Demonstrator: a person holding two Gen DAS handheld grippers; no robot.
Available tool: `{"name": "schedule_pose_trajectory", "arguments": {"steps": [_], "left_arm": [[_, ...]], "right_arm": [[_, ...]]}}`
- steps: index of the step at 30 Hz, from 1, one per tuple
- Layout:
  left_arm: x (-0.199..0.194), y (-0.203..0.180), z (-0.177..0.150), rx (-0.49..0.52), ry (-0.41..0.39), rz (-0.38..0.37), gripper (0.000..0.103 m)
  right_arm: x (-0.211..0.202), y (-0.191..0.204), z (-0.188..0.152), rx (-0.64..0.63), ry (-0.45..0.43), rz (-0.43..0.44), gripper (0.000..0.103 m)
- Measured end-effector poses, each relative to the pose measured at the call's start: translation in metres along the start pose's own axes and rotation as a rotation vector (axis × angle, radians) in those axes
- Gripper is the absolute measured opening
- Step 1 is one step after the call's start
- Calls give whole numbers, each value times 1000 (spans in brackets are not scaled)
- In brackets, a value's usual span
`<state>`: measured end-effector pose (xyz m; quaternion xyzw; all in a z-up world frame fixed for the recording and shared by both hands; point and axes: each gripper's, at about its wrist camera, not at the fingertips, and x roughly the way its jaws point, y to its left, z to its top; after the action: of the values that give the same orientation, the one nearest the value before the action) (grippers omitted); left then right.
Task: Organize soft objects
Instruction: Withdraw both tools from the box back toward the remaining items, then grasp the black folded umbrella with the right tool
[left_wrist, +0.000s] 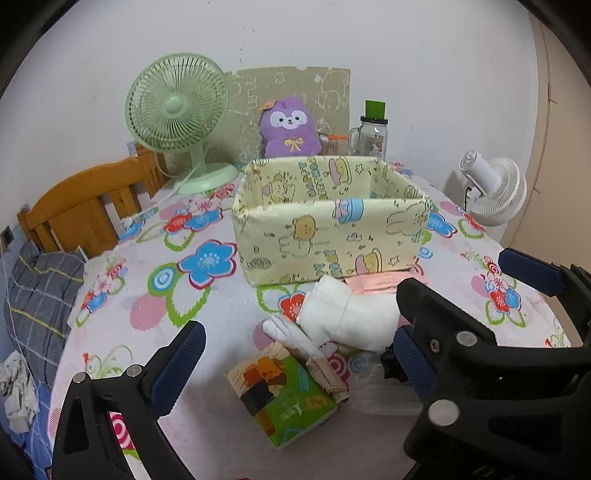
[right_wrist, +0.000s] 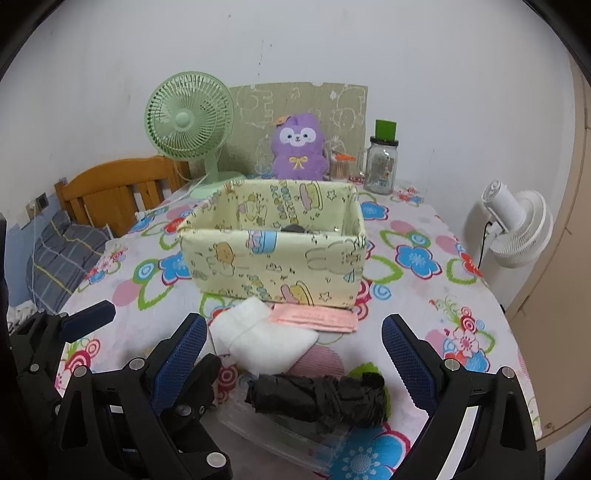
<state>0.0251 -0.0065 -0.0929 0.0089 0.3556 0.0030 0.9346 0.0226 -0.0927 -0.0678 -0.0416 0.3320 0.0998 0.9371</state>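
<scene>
Progress slight: yellow fabric box (right_wrist: 273, 254) holds one dark item. White cloth (right_wrist: 258, 336), pink cloth (right_wrist: 314, 316) at its 6 o'clock, black bundle (right_wrist: 317, 400) nearer. Left gripper (left_wrist: 295, 365), right gripper (right_wrist: 295, 354) both wide open, empty.

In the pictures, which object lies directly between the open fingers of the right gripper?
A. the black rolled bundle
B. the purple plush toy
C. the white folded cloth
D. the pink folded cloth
A: in the right wrist view the black rolled bundle lies on the table between the two blue pads of the open right gripper, while the white folded cloth is farther ahead.
</scene>
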Motion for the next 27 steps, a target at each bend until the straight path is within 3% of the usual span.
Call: {"name": "schedule_pose_trajectory", "arguments": {"steps": [14, 27], "left_arm": [[33, 1, -27, 0, 100, -4, 103], [59, 0, -31, 1, 158, 29, 103]], "right_arm": [[27, -5, -31, 15, 85, -17, 97], [55, -15, -41, 68, 174, -38, 97]]}}
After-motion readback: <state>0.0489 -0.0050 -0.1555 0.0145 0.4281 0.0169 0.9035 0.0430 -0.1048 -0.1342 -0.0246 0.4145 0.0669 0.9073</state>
